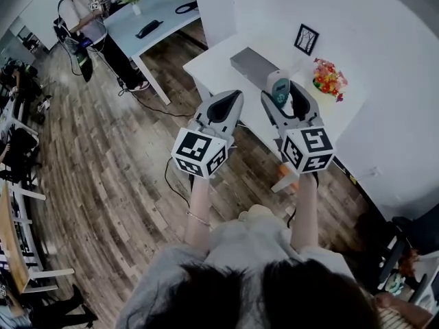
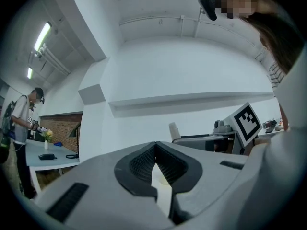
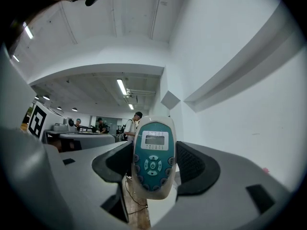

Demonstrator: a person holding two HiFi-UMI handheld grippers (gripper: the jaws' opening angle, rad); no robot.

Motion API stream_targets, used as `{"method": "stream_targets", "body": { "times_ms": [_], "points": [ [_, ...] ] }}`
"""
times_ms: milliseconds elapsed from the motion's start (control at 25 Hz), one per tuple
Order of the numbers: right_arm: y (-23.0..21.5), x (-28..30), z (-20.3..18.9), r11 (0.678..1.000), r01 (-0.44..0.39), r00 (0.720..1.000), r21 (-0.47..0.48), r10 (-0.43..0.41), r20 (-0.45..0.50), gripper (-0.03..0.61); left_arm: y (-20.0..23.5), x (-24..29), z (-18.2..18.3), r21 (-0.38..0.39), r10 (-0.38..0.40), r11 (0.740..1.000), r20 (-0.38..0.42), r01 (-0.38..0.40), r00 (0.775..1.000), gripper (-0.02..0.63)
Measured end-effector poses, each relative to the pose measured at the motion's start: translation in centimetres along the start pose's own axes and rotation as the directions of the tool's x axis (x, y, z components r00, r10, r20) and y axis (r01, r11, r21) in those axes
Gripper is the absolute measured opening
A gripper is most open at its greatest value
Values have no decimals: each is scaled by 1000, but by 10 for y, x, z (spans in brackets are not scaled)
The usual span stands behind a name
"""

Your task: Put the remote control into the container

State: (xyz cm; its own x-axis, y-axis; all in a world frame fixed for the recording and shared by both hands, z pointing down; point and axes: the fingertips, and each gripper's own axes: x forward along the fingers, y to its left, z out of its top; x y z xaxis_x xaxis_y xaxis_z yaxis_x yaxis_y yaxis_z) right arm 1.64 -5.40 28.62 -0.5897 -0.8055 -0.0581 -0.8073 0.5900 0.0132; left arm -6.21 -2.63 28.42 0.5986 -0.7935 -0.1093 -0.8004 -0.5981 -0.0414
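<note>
Between the pads of the right gripper (image 3: 153, 169), clamped lengthwise with its screen end outermost: white plastic remote control with teal button face (image 3: 152, 150). Level with it on its left, left gripper (image 2: 154, 163), jaws closed together on nothing. Beyond and below the right gripper's tips, on the white table (image 1: 214, 67): grey oblong box (image 1: 251, 65), presumably the container. Carrying step in hand, by the look of it; next, reaching forward over the box, lowering, then parting the jaws.
</note>
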Motion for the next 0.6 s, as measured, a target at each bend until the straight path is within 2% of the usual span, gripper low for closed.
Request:
{"method": "stream_targets", "body": {
  "times_ms": [320, 600],
  "points": [
    [-25, 32, -7, 1000, 13, 1000, 9, -13, -6, 281, 28, 22, -7, -6, 10, 1000, -2, -10, 1000, 3],
    [-55, 84, -11, 1000, 2, 1000, 7, -2, -3, 281, 70, 61, -14, 1, 27, 1000, -1, -27, 1000, 3]
  ]
}}
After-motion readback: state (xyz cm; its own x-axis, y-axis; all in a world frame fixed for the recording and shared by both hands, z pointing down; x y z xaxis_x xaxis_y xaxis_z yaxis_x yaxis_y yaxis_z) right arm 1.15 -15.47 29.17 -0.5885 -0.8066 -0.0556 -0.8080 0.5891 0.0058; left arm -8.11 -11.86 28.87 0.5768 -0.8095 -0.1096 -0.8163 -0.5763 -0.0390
